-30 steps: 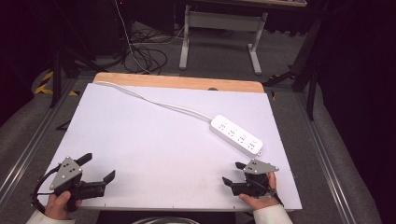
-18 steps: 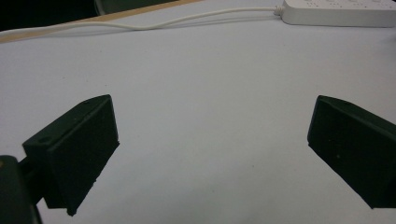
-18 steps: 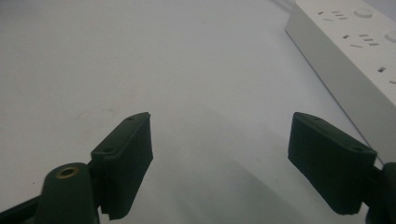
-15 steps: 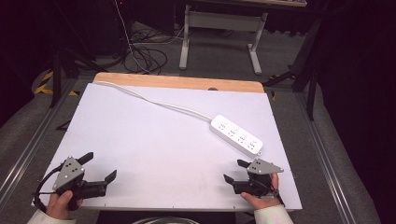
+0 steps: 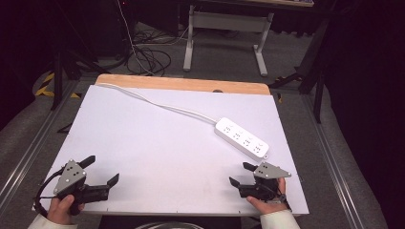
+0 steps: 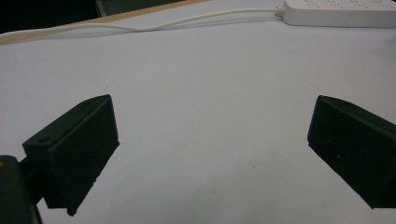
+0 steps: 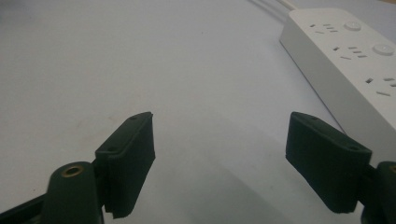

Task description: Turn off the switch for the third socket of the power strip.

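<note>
A white counter (image 5: 157, 143) seen from above, with a person's two hands at its near edge, each holding a black two-jaw tool. The left tool (image 5: 101, 170) rests at the near left corner of the counter, jaws spread wide with nothing between them. The right tool (image 5: 242, 173) rests at the near right corner, jaws also spread apart and empty.

A white power strip (image 5: 241, 138) lies flat on the right half of the counter, set at a slant, just beyond the right tool and not touching it. Its white cable (image 5: 157, 102) runs in a loose curve from the strip's far end across the counter to the far left corner, beside a strip of bare wood along the far edge.

In the right gripper view, the power strip (image 7: 345, 56) lies ahead and to the right of the parted jaws, sockets facing up. In the left gripper view, the strip (image 6: 341, 11) sits far off at the top right, well apart from that tool.
</note>
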`<state>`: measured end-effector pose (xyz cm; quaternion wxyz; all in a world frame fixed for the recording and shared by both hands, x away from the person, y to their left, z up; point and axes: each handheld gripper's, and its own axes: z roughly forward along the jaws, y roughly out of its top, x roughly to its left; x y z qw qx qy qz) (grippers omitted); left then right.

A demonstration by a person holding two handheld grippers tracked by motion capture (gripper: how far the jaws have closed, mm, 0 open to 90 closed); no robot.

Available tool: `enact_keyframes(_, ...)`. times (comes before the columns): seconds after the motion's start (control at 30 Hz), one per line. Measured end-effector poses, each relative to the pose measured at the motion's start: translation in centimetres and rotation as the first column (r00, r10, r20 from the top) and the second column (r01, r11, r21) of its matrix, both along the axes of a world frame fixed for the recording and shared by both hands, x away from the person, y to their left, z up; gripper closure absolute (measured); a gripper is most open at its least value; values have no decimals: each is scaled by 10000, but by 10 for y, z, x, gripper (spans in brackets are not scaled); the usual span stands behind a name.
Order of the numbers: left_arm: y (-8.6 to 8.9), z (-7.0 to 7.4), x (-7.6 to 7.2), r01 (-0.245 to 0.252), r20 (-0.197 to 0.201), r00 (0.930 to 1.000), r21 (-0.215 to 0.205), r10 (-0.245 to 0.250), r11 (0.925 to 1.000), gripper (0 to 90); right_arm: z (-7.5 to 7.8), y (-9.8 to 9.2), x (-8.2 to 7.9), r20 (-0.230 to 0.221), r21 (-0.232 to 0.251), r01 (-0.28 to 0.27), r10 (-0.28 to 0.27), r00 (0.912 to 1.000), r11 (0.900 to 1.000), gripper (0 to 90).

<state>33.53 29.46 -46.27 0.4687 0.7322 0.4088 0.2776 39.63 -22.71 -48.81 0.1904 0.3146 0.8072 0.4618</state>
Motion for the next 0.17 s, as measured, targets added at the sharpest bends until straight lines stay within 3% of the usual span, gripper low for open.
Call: enact_keyframes(0.17,0,0,0,-5,-18,10000,24,5,10000,24,0,0,0,1,18,36,-36,10000,10000,248)
